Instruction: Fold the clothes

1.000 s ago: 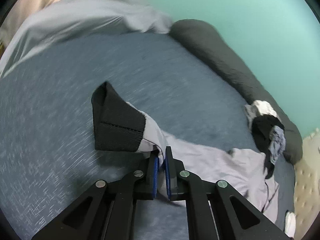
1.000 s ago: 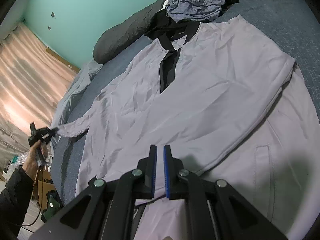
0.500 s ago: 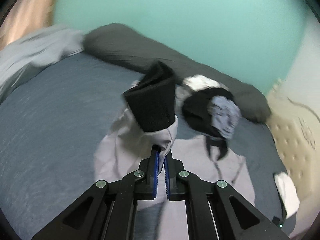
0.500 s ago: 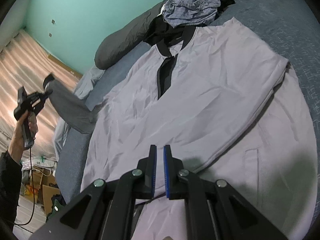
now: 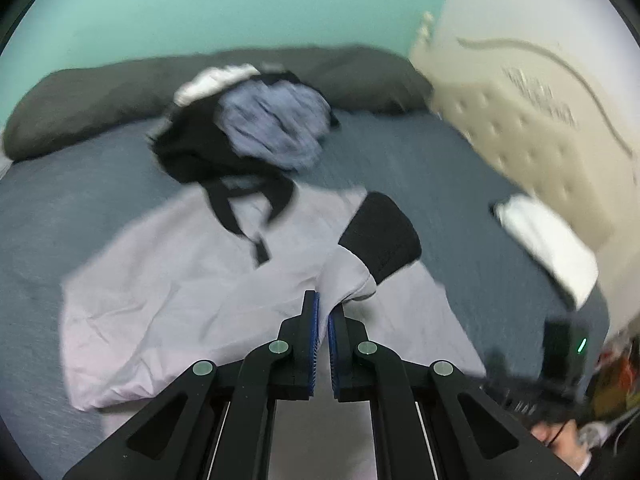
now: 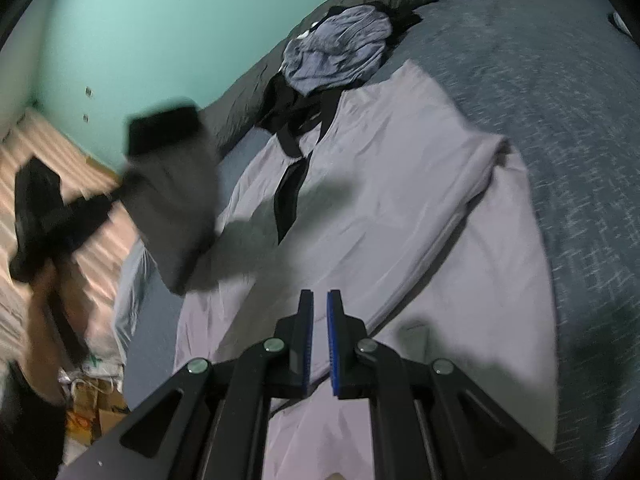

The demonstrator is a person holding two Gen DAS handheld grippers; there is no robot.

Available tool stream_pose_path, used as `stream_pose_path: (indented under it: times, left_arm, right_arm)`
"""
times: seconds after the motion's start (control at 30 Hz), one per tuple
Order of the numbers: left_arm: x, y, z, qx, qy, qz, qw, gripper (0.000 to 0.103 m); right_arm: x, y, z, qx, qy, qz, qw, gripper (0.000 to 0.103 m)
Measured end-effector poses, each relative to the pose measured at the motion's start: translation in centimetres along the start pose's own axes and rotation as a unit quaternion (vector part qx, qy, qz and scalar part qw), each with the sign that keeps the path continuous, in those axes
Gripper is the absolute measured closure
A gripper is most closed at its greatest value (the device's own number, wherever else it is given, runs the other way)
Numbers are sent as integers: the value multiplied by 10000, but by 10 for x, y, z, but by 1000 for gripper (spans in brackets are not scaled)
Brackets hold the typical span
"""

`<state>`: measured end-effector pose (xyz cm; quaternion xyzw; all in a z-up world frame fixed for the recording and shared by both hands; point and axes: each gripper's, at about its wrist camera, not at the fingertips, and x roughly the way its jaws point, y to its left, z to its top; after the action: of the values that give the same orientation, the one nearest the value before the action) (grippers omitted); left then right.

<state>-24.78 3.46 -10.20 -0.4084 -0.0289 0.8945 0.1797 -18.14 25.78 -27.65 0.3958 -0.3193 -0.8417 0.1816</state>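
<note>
A pale lilac jacket (image 5: 172, 280) with black collar (image 5: 248, 200) lies spread on the blue-grey bed (image 5: 60, 208). My left gripper (image 5: 323, 305) is shut on its sleeve (image 5: 344, 276), which is lifted over the jacket's body, and the black cuff (image 5: 380, 236) sticks out to the right. From the right wrist view, the raised sleeve (image 6: 172, 208) and cuff (image 6: 160, 128) are blurred at the left. My right gripper (image 6: 319, 300) is low over the jacket's lower part (image 6: 400, 200), pads closed with lilac fabric between them. The jacket's other sleeve (image 6: 488, 184) lies folded in.
A heap of blue-grey and black clothes (image 5: 272, 132) sits above the collar against a long dark bolster (image 5: 80, 108). A beige tufted headboard (image 5: 520, 128) and a white folded item (image 5: 548, 244) are at the right. Boxes (image 6: 92, 408) stand on the floor left of the bed.
My left gripper has lifted the sleeve off the bed and swung it right, over the jacket's body. The right gripper has stayed in place on the lower part.
</note>
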Motion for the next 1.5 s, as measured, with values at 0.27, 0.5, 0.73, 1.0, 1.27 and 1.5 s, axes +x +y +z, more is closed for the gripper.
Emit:
stream_pose_path:
  times: [0.27, 0.5, 0.73, 1.0, 1.27, 1.5]
  left_arm:
    - [66, -47, -66, 550, 626, 72, 9965, 98]
    - [68, -51, -96, 790, 915, 44, 9927, 97]
    - [47, -41, -116, 788, 1018, -151, 9916, 89]
    - [37, -30, -133, 680, 1186, -189, 9904, 78]
    - [21, -18, -135, 385, 1194, -143, 9920, 66]
    - [-21, 57, -122, -410, 864, 552, 9939, 66]
  right_arm:
    - [-1, -24, 7, 481, -35, 366, 9982, 95]
    - [11, -38, 11, 1032, 75, 613, 9927, 60]
    - [23, -33, 7, 1009, 320, 490, 9932, 52]
    - [36, -18, 0, 608, 565, 281, 9962, 52]
    - [55, -10, -15, 324, 1071, 66, 9937, 52]
    - [55, -14, -19, 371, 1067, 82, 9936, 87]
